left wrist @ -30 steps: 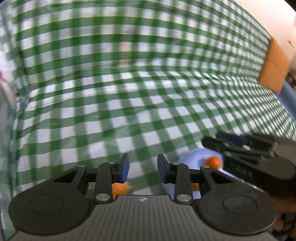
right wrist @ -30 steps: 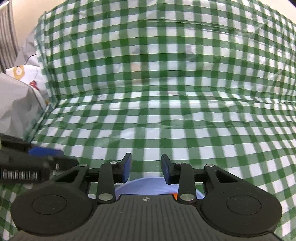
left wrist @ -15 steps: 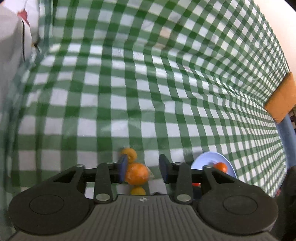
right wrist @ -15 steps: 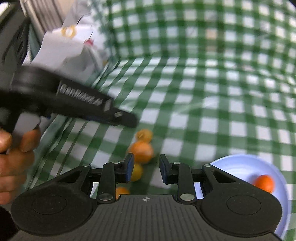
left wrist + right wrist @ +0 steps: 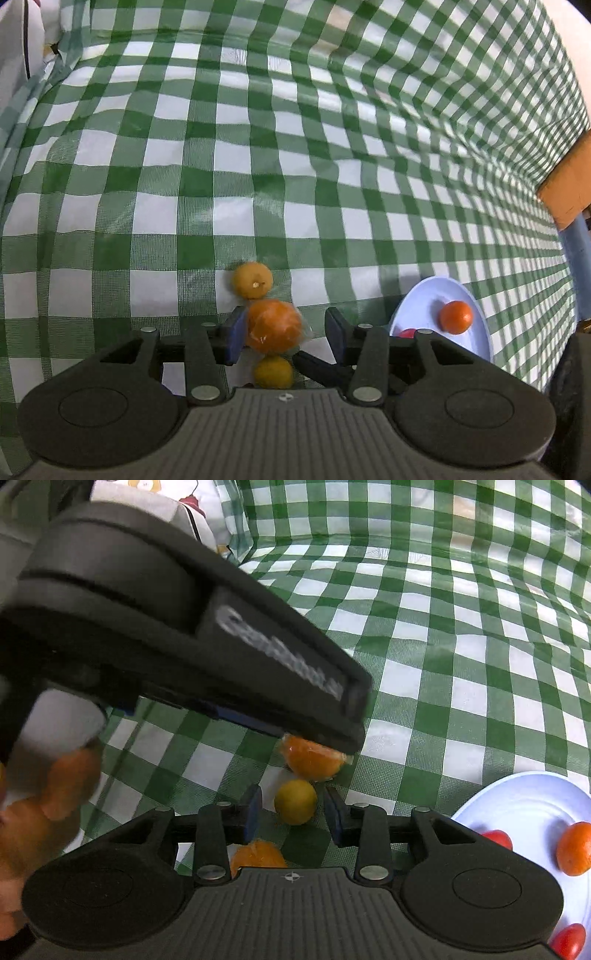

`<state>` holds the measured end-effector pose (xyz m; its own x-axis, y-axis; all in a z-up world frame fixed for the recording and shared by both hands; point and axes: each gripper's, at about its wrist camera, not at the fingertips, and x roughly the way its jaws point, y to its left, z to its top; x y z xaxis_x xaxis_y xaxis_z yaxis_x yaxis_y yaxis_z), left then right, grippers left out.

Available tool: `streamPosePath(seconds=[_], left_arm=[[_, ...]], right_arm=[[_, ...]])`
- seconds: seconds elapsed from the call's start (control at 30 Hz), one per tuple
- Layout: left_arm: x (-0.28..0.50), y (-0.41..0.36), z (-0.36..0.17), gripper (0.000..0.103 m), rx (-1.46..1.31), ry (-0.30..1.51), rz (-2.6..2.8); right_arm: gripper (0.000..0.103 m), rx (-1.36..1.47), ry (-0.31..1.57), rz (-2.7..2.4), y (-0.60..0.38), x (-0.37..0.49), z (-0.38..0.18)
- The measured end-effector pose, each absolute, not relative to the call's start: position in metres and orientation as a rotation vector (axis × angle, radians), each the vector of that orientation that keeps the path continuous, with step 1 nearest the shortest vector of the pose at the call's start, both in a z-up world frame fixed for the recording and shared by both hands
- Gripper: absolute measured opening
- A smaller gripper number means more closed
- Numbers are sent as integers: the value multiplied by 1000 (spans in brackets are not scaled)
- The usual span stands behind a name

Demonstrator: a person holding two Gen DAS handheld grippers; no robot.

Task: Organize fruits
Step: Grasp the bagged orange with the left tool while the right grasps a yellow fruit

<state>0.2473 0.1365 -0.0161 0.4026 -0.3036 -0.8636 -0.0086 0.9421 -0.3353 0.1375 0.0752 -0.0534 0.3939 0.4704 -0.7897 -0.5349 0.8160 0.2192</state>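
Both grippers tip steeply down toward the desk (image 5: 229, 192) under its green-and-white checked cloth, and their tips meet over one cluster of fruit. In the right wrist view, the right gripper (image 5: 293, 810) sits nearest, at 6 o'clock; its fingers stand narrowly apart and are opening, with a small yellow fruit (image 5: 295, 801) in the gap and no pad touching it. A peeled orange piece (image 5: 257, 853) shows just under that gripper's body, nearer than the yellow fruit. The left gripper (image 5: 332, 746) reaches in from 10 o'clock as a large dark blurred bar, slanting down to 3 o'clock over the fruit, and blurred fingertips of the person's left hand (image 5: 48, 801) curl round its handle at 8 o'clock. In the left wrist view, this gripper's fingers are moderately apart around a large orange in clear wrap (image 5: 273, 325); the left pad (image 5: 236, 334) looks to be against the fruit while the right one stands clear, so the orange is not pinched. A yellow citrus (image 5: 253, 280) lies just beyond the orange at 12 o'clock, touching it. At 3 o'clock, well apart from the cluster, a pale blue plate (image 5: 476, 317) holds a small orange fruit (image 5: 456, 317) and red pieces, likely tomatoes (image 5: 496, 839).
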Motion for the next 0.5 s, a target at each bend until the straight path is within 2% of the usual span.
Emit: streamPosePath(seconds=[0.07, 0.17, 0.3, 0.5], left_arm=[[249, 134, -18, 50, -297, 1148, -185], [249, 132, -20, 50, -286, 1157, -176], [247, 130, -25, 42, -253, 1174, -151], [236, 142, -9, 41, -252, 1132, -112]], right_arm=[[38, -92, 983, 633, 79, 139, -55], [27, -106, 980, 632, 81, 139, -56], [27, -108, 970, 634, 80, 139, -54], [27, -99, 944, 623, 68, 132, -44]])
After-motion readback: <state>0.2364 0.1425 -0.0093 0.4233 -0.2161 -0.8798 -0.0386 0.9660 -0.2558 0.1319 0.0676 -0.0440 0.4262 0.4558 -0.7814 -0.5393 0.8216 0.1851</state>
